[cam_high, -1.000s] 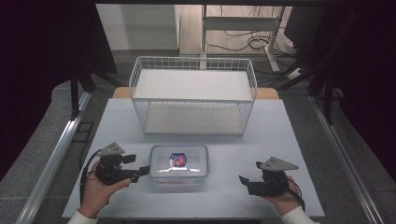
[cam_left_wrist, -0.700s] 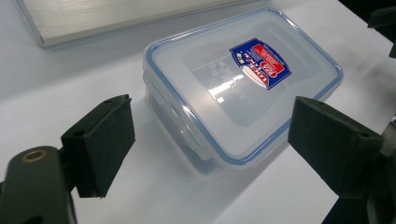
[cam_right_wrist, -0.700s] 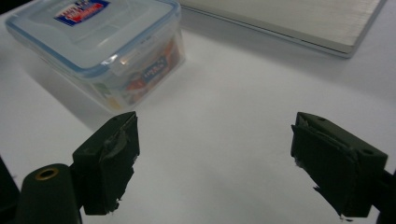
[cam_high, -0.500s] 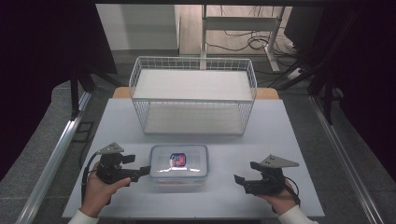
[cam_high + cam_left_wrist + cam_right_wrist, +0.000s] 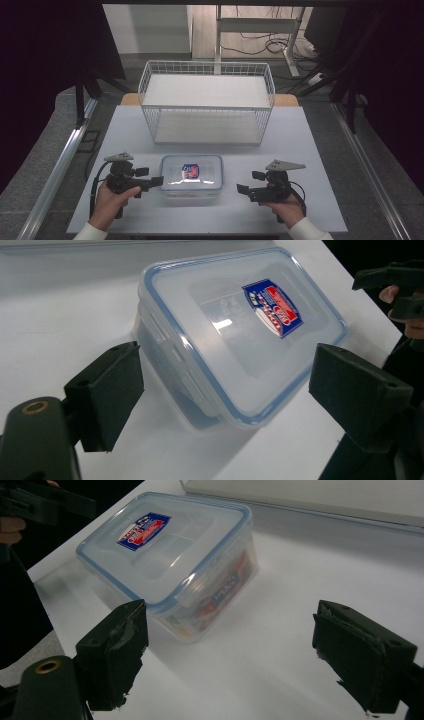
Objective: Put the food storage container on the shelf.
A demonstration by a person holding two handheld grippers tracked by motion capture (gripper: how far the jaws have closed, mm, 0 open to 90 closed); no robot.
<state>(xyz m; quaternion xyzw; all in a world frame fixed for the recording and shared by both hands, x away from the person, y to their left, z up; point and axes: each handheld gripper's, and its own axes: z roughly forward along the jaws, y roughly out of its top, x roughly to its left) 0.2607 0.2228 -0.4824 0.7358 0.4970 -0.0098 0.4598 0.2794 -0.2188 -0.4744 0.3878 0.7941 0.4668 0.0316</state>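
Right gripper [image 5: 242,189] nearer box [image 5: 191,176] (white table [image 5: 300,140])

This looks like a lab or test room set up for recording. The white surface [image 5: 310,150] stands alone on a grey floor, with metal rails [image 5: 55,170] running along both sides. Dark curtains [image 5: 45,60] close off left and right. Beyond, cables [image 5: 260,47] trail across the floor beneath a desk frame [image 5: 260,25], probably office furniture, though that corner is dim.
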